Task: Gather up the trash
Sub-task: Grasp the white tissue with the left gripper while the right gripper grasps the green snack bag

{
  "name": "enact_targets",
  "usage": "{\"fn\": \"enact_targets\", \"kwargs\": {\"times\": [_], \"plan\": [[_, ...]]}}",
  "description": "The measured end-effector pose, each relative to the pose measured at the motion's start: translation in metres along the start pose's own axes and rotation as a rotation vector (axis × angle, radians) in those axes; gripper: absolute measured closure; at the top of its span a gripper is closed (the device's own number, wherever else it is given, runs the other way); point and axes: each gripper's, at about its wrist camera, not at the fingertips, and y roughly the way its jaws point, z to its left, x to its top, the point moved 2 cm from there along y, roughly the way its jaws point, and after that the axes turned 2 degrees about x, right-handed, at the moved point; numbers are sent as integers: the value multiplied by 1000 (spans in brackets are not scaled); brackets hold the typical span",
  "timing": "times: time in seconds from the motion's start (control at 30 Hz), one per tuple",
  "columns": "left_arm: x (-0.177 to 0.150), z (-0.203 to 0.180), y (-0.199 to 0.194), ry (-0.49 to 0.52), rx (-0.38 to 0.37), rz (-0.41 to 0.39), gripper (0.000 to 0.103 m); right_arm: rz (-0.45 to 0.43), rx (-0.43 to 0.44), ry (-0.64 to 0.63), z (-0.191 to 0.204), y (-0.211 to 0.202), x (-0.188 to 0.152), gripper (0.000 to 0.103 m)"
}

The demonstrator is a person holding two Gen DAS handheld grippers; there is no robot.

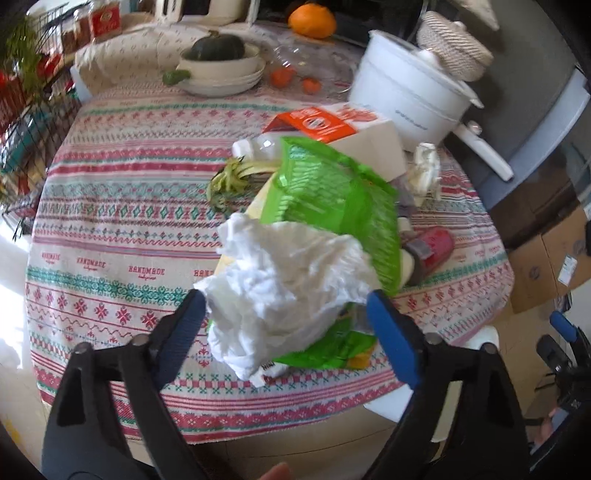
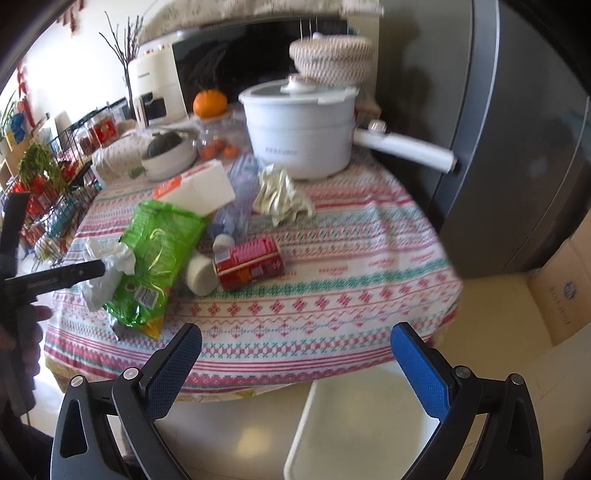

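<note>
A heap of trash lies on the patterned tablecloth (image 1: 110, 236). My left gripper (image 1: 286, 306) is open, its blue pads on either side of a crumpled white tissue (image 1: 284, 280) that rests on a green snack bag (image 1: 332, 199). The tissue (image 2: 109, 266) and the bag (image 2: 155, 258) also show in the right wrist view, with the left gripper's finger (image 2: 66, 275) touching the tissue. My right gripper (image 2: 295, 341) is open and empty, off the table's near edge. A red can (image 2: 249, 262), a white cup (image 2: 201, 275), a crumpled wrapper (image 2: 282, 197) and an orange-white carton (image 2: 197, 186) lie nearby.
A white pot with a long handle (image 2: 299, 129) stands at the back under a woven basket (image 2: 332, 59). Bowls with a green squash (image 1: 219, 62), an orange (image 1: 312, 20) and small tomatoes (image 1: 295, 79) sit far back. A wire rack (image 2: 48, 199) is left. A white bin (image 2: 369, 424) stands on the floor below.
</note>
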Motion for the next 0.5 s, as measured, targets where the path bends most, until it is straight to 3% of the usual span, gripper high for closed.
{"fn": "enact_targets", "kwargs": {"times": [0.07, 0.13, 0.23, 0.37, 0.5], "plan": [[-1, 5, 9, -39, -1, 22, 32, 16, 30, 13, 4, 9, 4, 0], [-1, 7, 12, -71, -23, 34, 50, 23, 78, 12, 12, 15, 6, 0], [0, 10, 7, -86, -45, 29, 63, 56, 187, 13, 25, 26, 7, 0], [-1, 11, -6, -64, -48, 0, 74, 123, 323, 25, 50, 48, 7, 0], [3, 18, -24, -34, -45, -61, 77, 151, 346, 21, 74, 72, 10, 9]]}}
